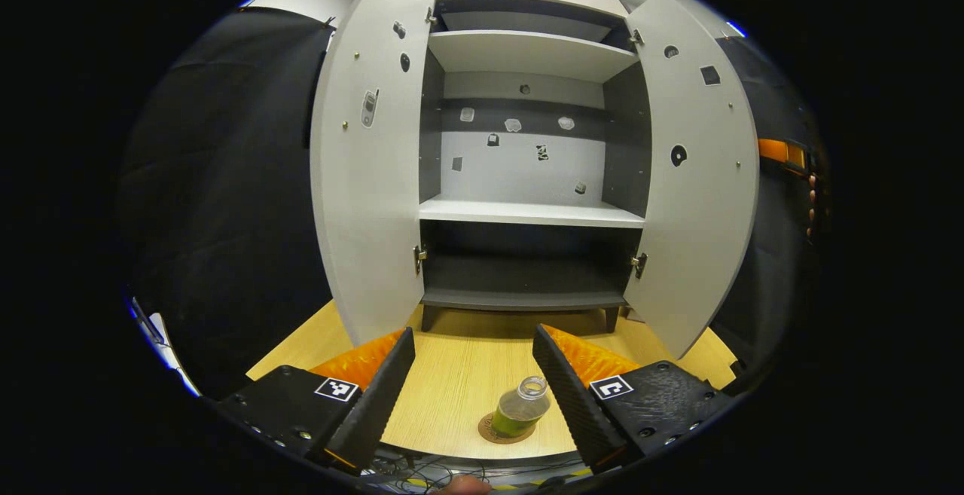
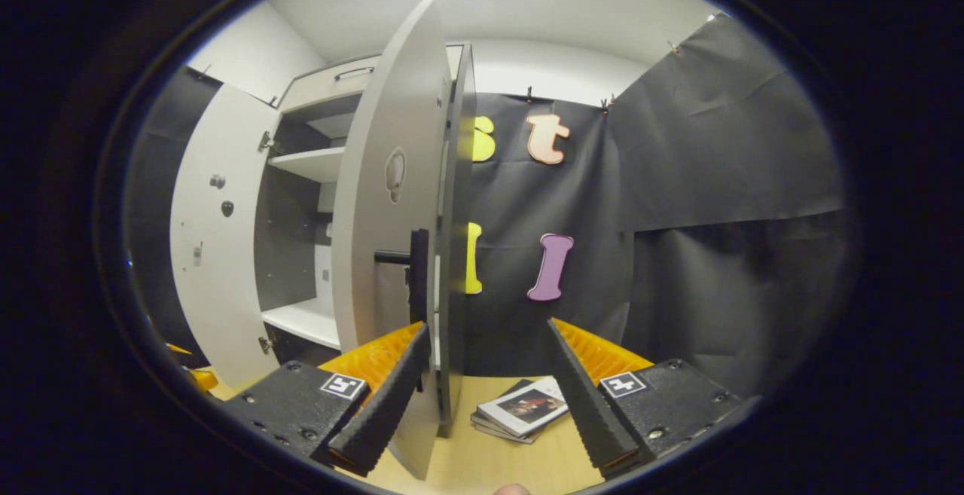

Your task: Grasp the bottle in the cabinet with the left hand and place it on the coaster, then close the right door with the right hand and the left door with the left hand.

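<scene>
A clear bottle (image 1: 521, 409) of green liquid stands upright on a round cork coaster (image 1: 489, 433) near the table's front edge. My left gripper (image 1: 474, 335) is open above and behind it, and the bottle sits apart from the fingers, closer to the right finger. Beyond stands the grey cabinet (image 1: 527, 212) with its left door (image 1: 369, 178) and right door (image 1: 693, 178) swung wide. In the right gripper view the right door (image 2: 392, 254) is seen almost edge on, with its black handle (image 2: 416, 265). My right gripper (image 2: 488, 328) is open, and the door's edge lies between its fingers.
The cabinet shelves (image 1: 527, 50) are bare. A hand (image 1: 812, 205) with the other gripper's orange part (image 1: 779, 150) shows past the right door. A stack of books (image 2: 521, 409) lies on the wooden table (image 1: 459, 374) beside the cabinet. Black cloth walls the booth.
</scene>
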